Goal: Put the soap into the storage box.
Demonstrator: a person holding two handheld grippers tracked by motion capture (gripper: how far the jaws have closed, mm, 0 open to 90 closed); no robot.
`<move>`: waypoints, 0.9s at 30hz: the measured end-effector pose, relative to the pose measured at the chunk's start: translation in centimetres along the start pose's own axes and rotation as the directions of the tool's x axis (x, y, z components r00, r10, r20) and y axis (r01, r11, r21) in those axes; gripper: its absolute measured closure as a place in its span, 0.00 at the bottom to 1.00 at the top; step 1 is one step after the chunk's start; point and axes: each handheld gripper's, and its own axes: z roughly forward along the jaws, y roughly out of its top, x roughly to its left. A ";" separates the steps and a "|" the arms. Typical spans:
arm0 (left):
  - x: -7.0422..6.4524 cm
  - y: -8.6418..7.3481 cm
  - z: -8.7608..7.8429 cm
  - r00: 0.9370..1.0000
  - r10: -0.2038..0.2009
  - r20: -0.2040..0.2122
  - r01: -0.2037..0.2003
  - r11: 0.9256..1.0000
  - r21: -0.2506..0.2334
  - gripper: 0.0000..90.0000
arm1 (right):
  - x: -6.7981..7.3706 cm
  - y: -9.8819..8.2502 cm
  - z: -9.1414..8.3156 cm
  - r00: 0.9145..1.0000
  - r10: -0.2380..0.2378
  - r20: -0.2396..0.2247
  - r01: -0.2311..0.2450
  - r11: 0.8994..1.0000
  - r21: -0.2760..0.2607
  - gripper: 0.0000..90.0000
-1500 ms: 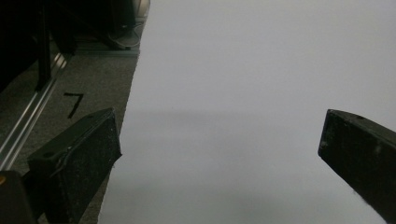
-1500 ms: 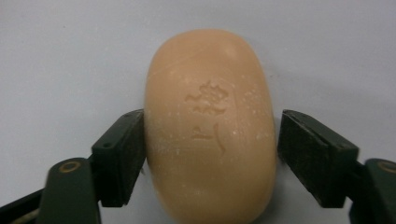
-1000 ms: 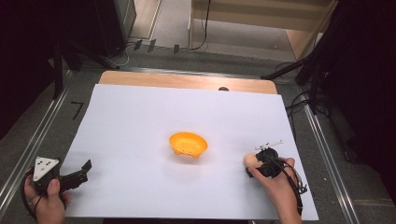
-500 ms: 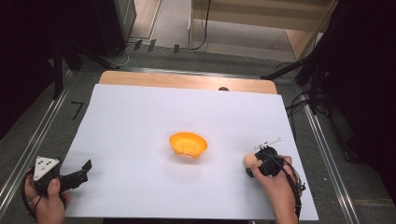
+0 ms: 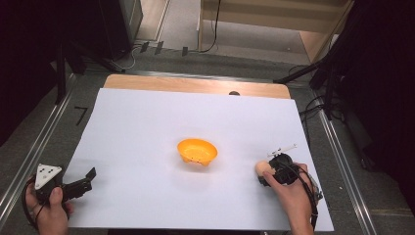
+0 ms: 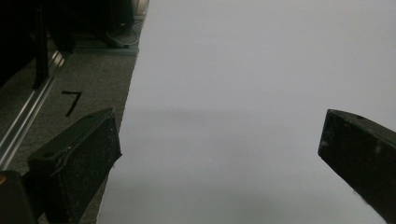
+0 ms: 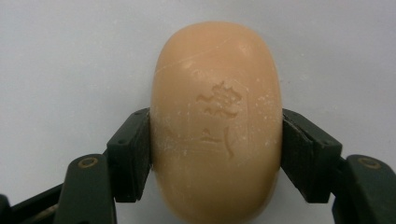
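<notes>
A peach-coloured oval bar of soap (image 7: 215, 121) with a stamped mark lies on the white sheet at the front right. My right gripper (image 7: 217, 151) is shut on it, with one black pad pressed against each long side. From above, the soap (image 5: 262, 168) peeks out to the left of the right gripper (image 5: 268, 172) and the hand holding it. At the sheet's front left corner, my left gripper (image 5: 84, 180) rests low and open. Between its two jaws, the left gripper (image 6: 219, 144) has only bare sheet. An orange bowl (image 5: 197, 151) stands in the middle of the sheet.
The white sheet (image 5: 147, 122) covers most of a wooden table whose back edge (image 5: 195, 84) shows. Metal rails (image 5: 44, 142) run along both sides. A black "7" mark (image 6: 71, 100) sits on the grey surface left of the sheet. Cables lie beyond the table.
</notes>
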 end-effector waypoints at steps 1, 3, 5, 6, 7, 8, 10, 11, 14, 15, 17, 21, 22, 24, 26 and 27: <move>0.0 0.0 0.0 1.000 -0.002 0.000 0.002 1.000 -0.001 0.00 | 0.0 0.0 0.0 1.000 0.000 0.000 0.000 1.000 0.000 0.37; 0.0 0.0 0.0 1.000 -0.005 0.005 0.005 1.000 0.000 0.00 | -0.2 -0.1 -0.1 1.000 -0.017 -0.014 0.016 1.000 -0.019 0.37; 0.0 0.0 0.0 1.000 -0.005 0.005 0.005 1.000 -0.002 0.00 | -0.2 -0.1 -0.3 1.000 -0.024 -0.019 0.023 0.999 -0.036 0.37; 0.0 0.0 0.0 1.000 -0.005 0.005 0.005 1.000 -0.002 0.00 | -0.2 0.0 -0.6 0.999 -0.038 -0.028 0.036 0.998 -0.046 0.37; 0.1 0.0 0.0 1.000 -0.005 0.005 0.005 1.000 0.000 0.00 | -0.2 0.0 -0.6 0.999 -0.038 -0.028 0.036 0.998 -0.046 0.37; 0.1 0.0 0.0 1.000 -0.003 0.005 0.003 1.000 0.001 0.00 | -0.1 0.3 -0.8 0.998 -0.054 -0.029 0.053 0.997 -0.050 0.37; 0.1 0.0 0.0 1.000 -0.003 0.005 0.003 1.000 0.002 0.00 | -0.1 0.6 -1.1 0.997 -0.075 -0.035 0.073 0.996 -0.058 0.37; 0.1 0.0 0.0 1.000 -0.003 0.005 0.003 1.000 0.003 0.00 | -0.1 0.6 -1.1 0.997 -0.075 -0.035 0.073 0.996 -0.058 0.37; 0.1 0.0 0.0 1.000 -0.003 0.005 0.003 1.000 0.002 0.00 | 0.2 1.5 -1.6 0.990 -0.129 -0.057 0.124 0.989 -0.077 0.37; 0.1 0.0 0.0 1.000 -0.003 0.005 0.003 1.000 0.003 0.00 | 0.3 1.7 -1.7 0.989 -0.133 -0.062 0.129 0.989 -0.076 0.37; 0.1 0.0 0.0 1.000 -0.003 0.005 0.003 1.000 0.003 0.00 | 0.5 2.2 -1.7 0.986 -0.158 -0.059 0.154 0.985 -0.074 0.37; 0.1 0.0 0.0 1.000 -0.005 0.007 0.005 1.000 0.003 0.00 | 0.9 2.9 -1.8 0.980 -0.185 -0.075 0.178 0.980 -0.088 0.37; 0.1 0.0 0.0 1.000 -0.005 0.006 0.005 1.000 0.001 0.00 | 1.2 3.4 -2.1 0.977 -0.195 -0.084 0.187 0.977 -0.102 0.37; 0.0 0.0 0.0 1.000 -0.003 0.003 0.003 1.000 0.000 0.00 | 1.4 4.0 -2.3 0.974 -0.215 -0.079 0.205 0.973 -0.109 0.37; 0.1 0.0 0.0 1.000 -0.003 0.006 0.003 1.000 0.000 0.00 | 1.6 4.2 -2.4 0.971 -0.227 -0.076 0.218 0.969 -0.113 0.37; 0.1 0.0 0.0 1.000 -0.003 0.007 0.003 1.000 0.001 0.00 | 1.9 4.8 -2.6 0.965 -0.252 -0.078 0.242 0.963 -0.116 0.37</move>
